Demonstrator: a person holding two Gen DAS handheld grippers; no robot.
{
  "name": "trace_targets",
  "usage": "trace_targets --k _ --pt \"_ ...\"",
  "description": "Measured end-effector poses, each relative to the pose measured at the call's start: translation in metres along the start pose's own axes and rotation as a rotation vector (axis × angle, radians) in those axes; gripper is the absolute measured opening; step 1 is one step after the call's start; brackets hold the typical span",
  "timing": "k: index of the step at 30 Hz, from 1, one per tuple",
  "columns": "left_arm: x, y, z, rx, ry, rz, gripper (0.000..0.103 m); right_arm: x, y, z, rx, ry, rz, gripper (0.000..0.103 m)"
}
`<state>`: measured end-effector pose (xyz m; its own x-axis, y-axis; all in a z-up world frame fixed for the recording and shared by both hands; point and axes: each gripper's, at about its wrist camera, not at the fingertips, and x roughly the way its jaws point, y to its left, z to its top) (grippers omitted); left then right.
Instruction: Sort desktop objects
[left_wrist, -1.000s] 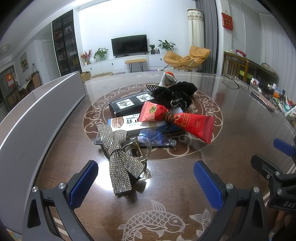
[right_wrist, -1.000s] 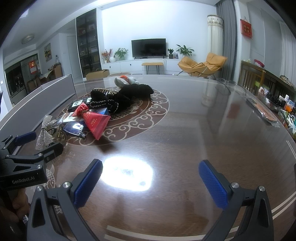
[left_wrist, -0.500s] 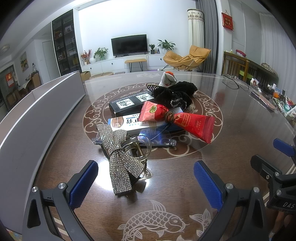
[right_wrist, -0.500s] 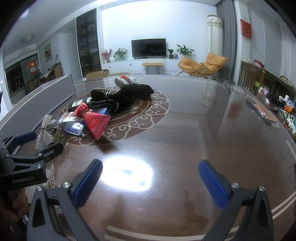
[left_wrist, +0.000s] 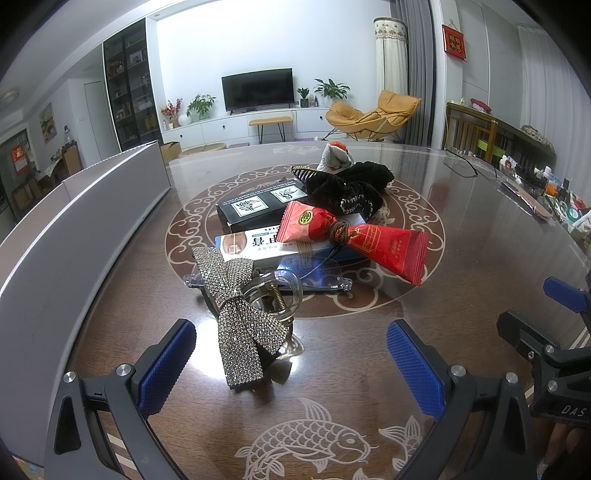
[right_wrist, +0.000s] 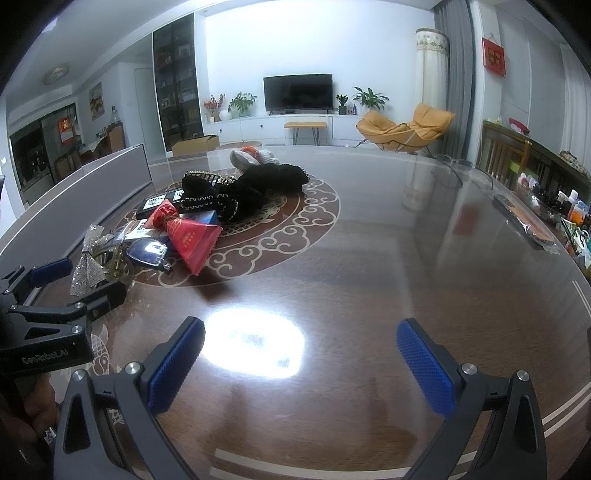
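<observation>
- Desktop objects are seen heaped on the round scroll pattern of the glass-topped table (left_wrist: 461, 236), ahead of the left gripper (left_wrist: 291, 347) and well to the left of the right gripper (right_wrist: 301, 349).
- No box, tray or bin holding anything is shown; a long grey panel (left_wrist: 74, 229) is seen along the table's left side, and whether it belongs to a container cannot be told.
- A rhinestone bow hair clip (left_wrist: 240, 314) is found nearest the left gripper, just beyond its fingertips, with a clear claw clip (left_wrist: 275, 291) touching it.
- Blue-tinted glasses (left_wrist: 306, 267) are partly covered by a white printed box (left_wrist: 255, 243) and a red snack packet (left_wrist: 354, 238).
- A black carton (left_wrist: 255, 210) is overlapped by black knitted fabric (left_wrist: 347, 188), and a grey knitted item (left_wrist: 336, 157) is half hidden behind it.
- Both grippers are held with jaws spread wide, nothing between the blue pads.
- The right gripper is pointed at bare tabletop, where a bright glare patch (right_wrist: 255, 345) washes out the surface.
- Print on the boxes is too small to read.
</observation>
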<state>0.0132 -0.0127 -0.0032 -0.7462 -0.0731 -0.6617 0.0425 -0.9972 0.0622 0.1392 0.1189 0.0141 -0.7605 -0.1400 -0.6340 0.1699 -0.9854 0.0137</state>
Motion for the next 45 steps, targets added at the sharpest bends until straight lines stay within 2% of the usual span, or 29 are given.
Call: trace_targets --k 17,45 --pt "-0.001 -0.001 0.000 -0.006 0.001 0.006 0.103 0.013 0.003 0.001 -0.026 0.078 -0.038 0.103" --pt "-0.002 -0.002 -0.002 -0.012 0.003 0.013 0.103 0.017 0.004 0.000 -0.029 0.099 -0.036 0.103"
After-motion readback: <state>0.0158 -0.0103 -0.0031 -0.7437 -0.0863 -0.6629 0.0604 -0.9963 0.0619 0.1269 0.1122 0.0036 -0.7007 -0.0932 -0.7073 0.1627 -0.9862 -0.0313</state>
